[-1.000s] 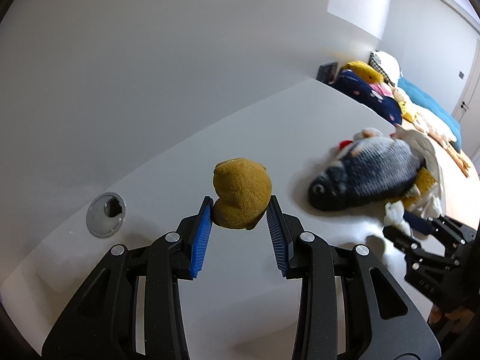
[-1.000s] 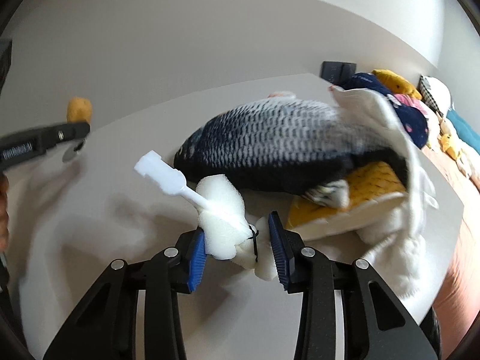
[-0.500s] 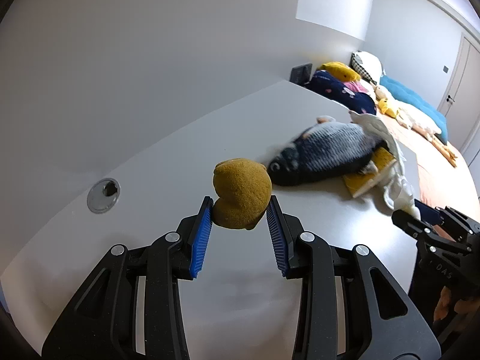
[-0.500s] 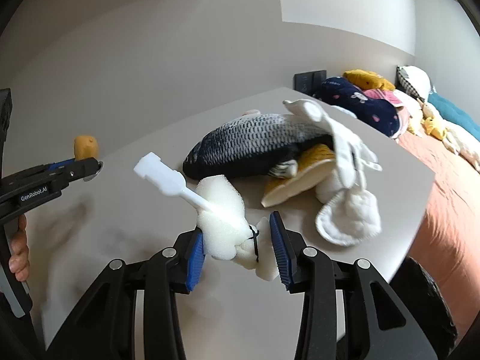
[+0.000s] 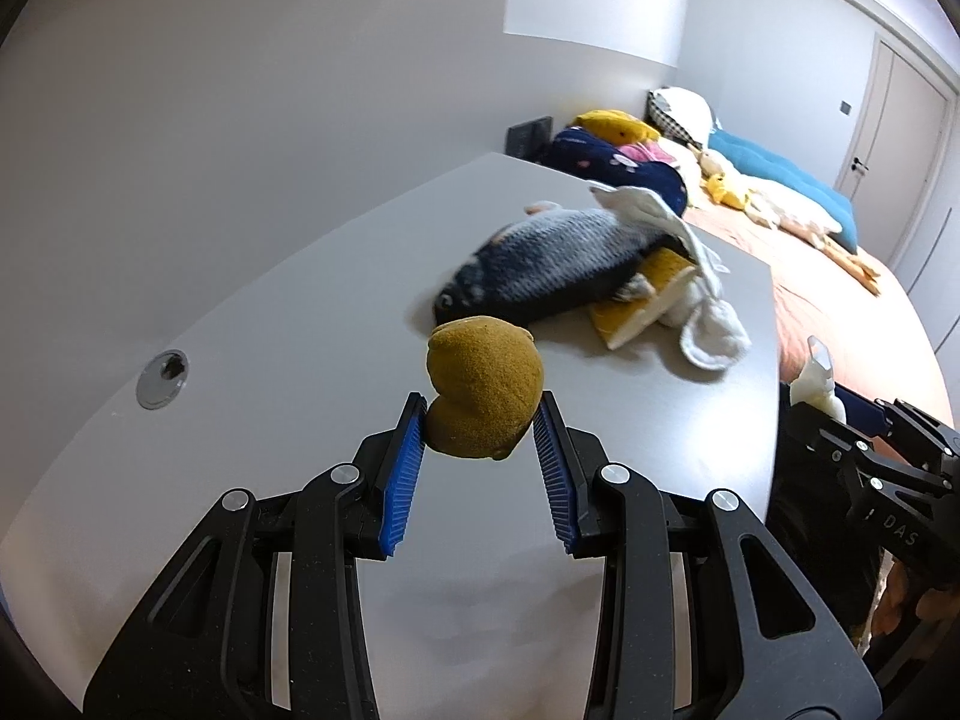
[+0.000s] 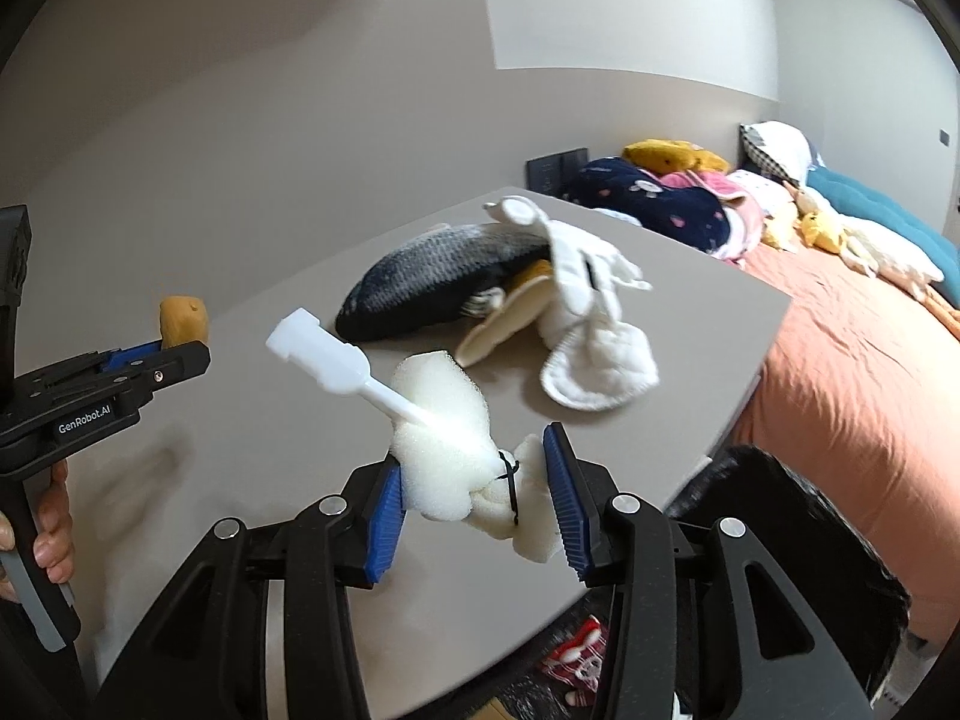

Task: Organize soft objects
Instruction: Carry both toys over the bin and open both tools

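Soft objects ride in both tools: the left gripper [image 5: 480,450] has its jaws clamped on a mustard sponge [image 5: 483,393], the right gripper [image 6: 474,495] on a white foam brush [image 6: 441,432], both held above the desk [image 5: 270,312]. Judged mid-carry, each needs a resting spot, perhaps by the plush fish [image 5: 552,264] pile. Only the right wrist view shows a hand [image 6: 51,531] and red items on the floor [image 6: 576,654]; only the left shows the desk's grommet [image 5: 162,370].
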The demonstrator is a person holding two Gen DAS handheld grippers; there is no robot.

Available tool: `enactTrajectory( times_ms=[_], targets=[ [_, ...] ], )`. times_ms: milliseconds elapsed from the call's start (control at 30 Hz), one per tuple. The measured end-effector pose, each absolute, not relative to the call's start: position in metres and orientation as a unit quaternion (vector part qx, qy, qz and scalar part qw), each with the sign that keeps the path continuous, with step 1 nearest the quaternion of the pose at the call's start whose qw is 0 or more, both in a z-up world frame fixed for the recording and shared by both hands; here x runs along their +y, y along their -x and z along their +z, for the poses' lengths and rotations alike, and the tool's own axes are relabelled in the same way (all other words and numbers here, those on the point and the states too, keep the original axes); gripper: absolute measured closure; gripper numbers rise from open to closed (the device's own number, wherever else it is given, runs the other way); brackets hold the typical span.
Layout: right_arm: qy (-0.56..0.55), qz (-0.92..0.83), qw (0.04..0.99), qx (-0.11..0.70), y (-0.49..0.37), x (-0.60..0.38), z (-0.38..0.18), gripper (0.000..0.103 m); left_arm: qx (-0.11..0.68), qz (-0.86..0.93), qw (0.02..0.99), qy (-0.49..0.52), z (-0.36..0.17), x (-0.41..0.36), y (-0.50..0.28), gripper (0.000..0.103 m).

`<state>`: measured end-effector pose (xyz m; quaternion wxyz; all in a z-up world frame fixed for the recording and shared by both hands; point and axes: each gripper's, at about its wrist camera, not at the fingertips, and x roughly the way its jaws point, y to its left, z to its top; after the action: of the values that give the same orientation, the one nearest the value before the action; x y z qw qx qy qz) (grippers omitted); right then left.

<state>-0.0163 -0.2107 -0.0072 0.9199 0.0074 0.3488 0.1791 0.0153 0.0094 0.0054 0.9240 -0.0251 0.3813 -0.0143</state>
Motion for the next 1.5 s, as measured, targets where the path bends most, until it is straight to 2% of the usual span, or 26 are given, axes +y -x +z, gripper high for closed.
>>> enactTrajectory(
  times_ms=[900, 1233, 1300, 1333, 1367, 1433, 1500],
  targets=[
    [-0.065, 0.061, 0.941, 0.326, 0.088, -0.349, -0.005, 0.056, 0.376, -0.154, 0.913, -0.045, -0.002, -0.147, 0.013, 0.067],
    [-0.084, 0.000, 0.943, 0.321, 0.113, -0.395, -0.008, 0.055, 0.384, -0.230, 0.891, -0.079, -0.011, -0.202, 0.031, 0.067],
    [-0.087, -0.014, 0.943, 0.320, 0.117, -0.401, -0.008, 0.051, 0.388, -0.250, 0.883, -0.083, -0.014, -0.211, 0.035, 0.066],
    [-0.091, -0.023, 0.944, 0.317, 0.120, -0.406, -0.008, 0.043, 0.391, -0.262, 0.878, -0.081, -0.015, -0.217, 0.037, 0.058],
    [-0.097, -0.031, 0.943, 0.315, 0.123, -0.410, -0.007, 0.035, 0.395, -0.271, 0.874, -0.079, -0.017, -0.221, 0.039, 0.036],
    [-0.104, -0.051, 0.943, 0.311, 0.128, -0.420, -0.006, 0.026, 0.394, -0.283, 0.871, -0.076, -0.020, -0.228, 0.043, 0.005],
    [-0.109, -0.072, 0.943, 0.305, 0.133, -0.427, -0.005, 0.021, 0.382, -0.288, 0.875, -0.080, -0.022, -0.234, 0.048, 0.005]
  ],
)
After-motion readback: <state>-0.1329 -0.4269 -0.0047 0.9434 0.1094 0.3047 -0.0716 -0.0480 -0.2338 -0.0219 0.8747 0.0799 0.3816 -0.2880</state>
